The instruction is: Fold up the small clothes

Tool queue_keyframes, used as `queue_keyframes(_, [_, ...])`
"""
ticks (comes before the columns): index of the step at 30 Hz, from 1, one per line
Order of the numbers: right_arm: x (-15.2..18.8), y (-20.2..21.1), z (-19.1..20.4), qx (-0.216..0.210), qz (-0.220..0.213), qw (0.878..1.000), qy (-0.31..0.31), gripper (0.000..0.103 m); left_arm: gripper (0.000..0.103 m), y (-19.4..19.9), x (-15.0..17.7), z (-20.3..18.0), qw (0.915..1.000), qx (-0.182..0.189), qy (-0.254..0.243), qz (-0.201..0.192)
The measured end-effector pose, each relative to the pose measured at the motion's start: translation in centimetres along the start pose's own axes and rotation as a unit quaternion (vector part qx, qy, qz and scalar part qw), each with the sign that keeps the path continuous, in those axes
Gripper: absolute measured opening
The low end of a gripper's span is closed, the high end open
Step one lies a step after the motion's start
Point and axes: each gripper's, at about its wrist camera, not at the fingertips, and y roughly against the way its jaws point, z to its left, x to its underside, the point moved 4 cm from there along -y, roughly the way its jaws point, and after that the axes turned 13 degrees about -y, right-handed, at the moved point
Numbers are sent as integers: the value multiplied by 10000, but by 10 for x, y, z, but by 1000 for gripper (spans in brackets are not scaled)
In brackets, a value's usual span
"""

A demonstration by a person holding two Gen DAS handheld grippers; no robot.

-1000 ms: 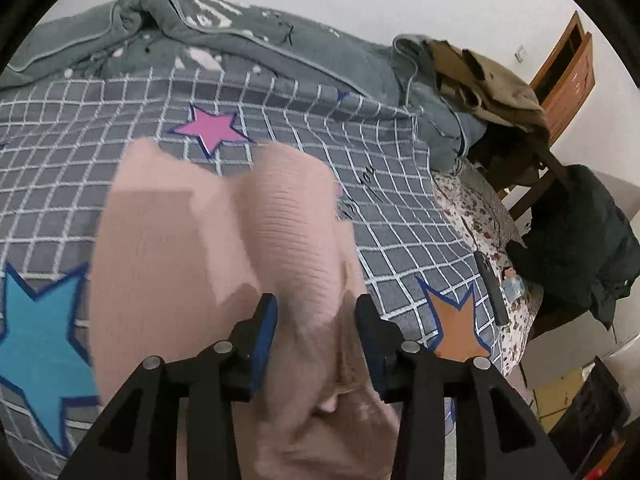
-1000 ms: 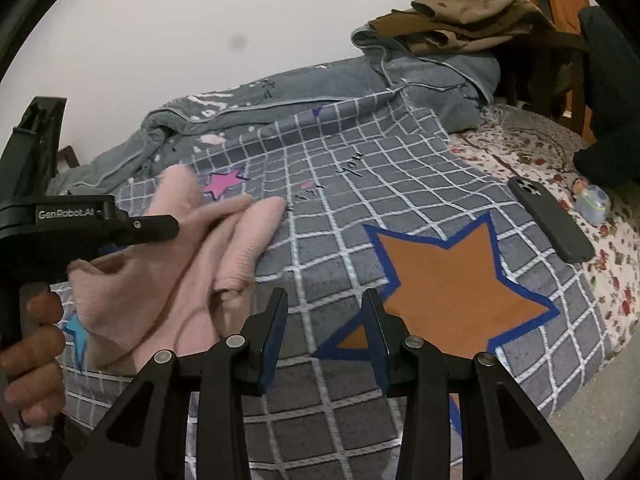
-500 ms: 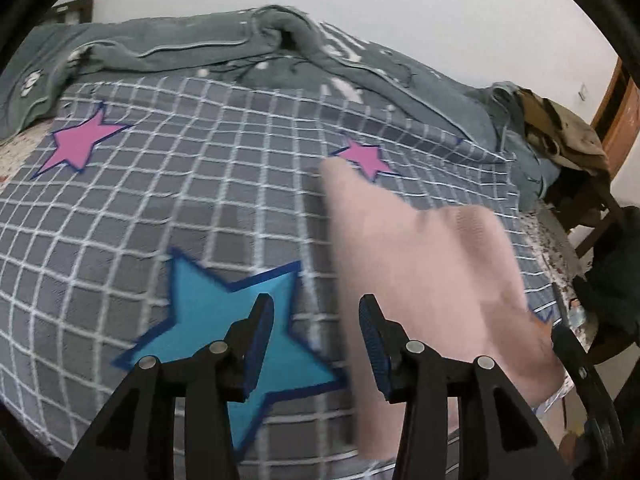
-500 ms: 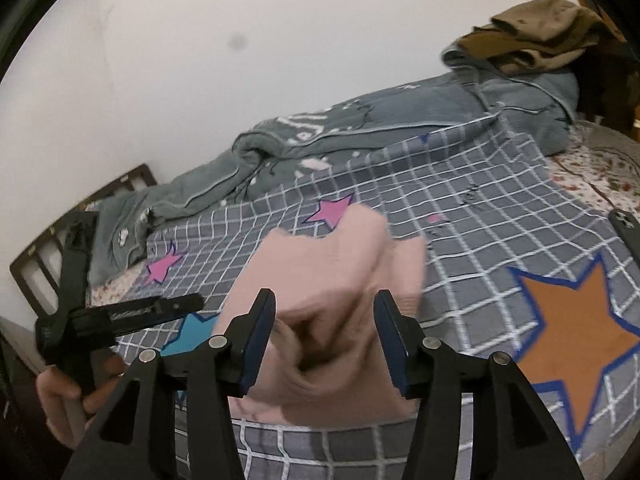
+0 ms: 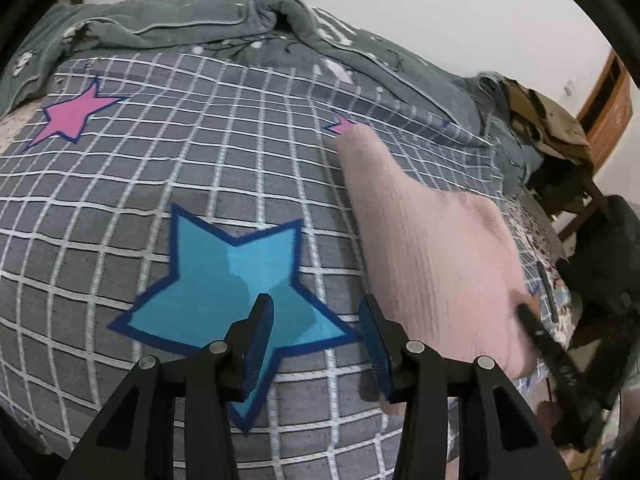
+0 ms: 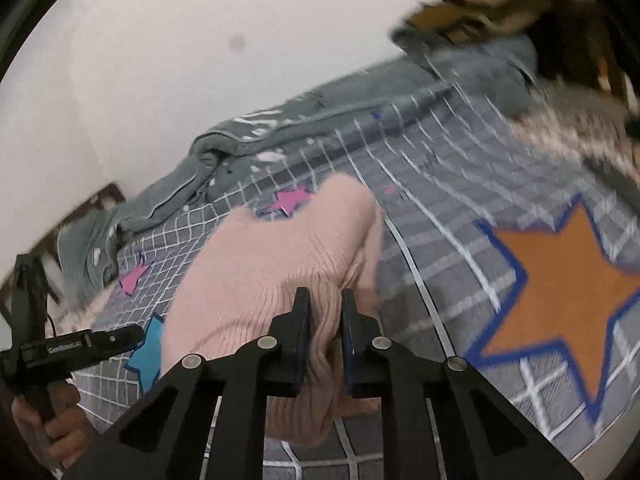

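A pink knitted garment [image 5: 432,248] lies on the grey checked bedspread [image 5: 200,168] to the right of my left gripper. My left gripper [image 5: 316,328] is open and empty above a blue star print, beside the garment's left edge. In the right wrist view my right gripper [image 6: 325,312] is shut on a ribbed edge of the pink garment [image 6: 272,264], which drapes away over the bed. The left gripper's body [image 6: 76,346] shows at the lower left of that view. The right gripper's dark body [image 5: 560,364] shows at the garment's right edge.
A grey-green quilt [image 5: 192,24] is bunched along the far side of the bed. Brown and denim clothes [image 5: 548,124] are piled on a wooden chair at the right. An orange star print [image 6: 560,276] marks the bedspread to the right of the garment.
My left gripper let go of the pink garment and moved left over the blue star. My right gripper closed on the garment's ribbed edge and swung, blurring its view.
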Motion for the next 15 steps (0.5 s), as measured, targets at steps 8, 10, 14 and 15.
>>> queue_keyframes(8, [0,5,16,296,-135,9969,719,29,42,-5,-2,-30,9984,434,-355,-56])
queue_keyframes(10, [-6,6,24,374,-249,9947,920,33,42,-9,-4,-34,9982,457,-378,-32])
queue_keyframes(14, [-19,-8,32,330,-97,9947,974,38,43,-15,-10,-36,9981,549,-295,-10])
queue_keyframes(15, [-21,-13,33,326,-17,9947,975,40,44,-16,-12,-35,9979,596,-263,-25])
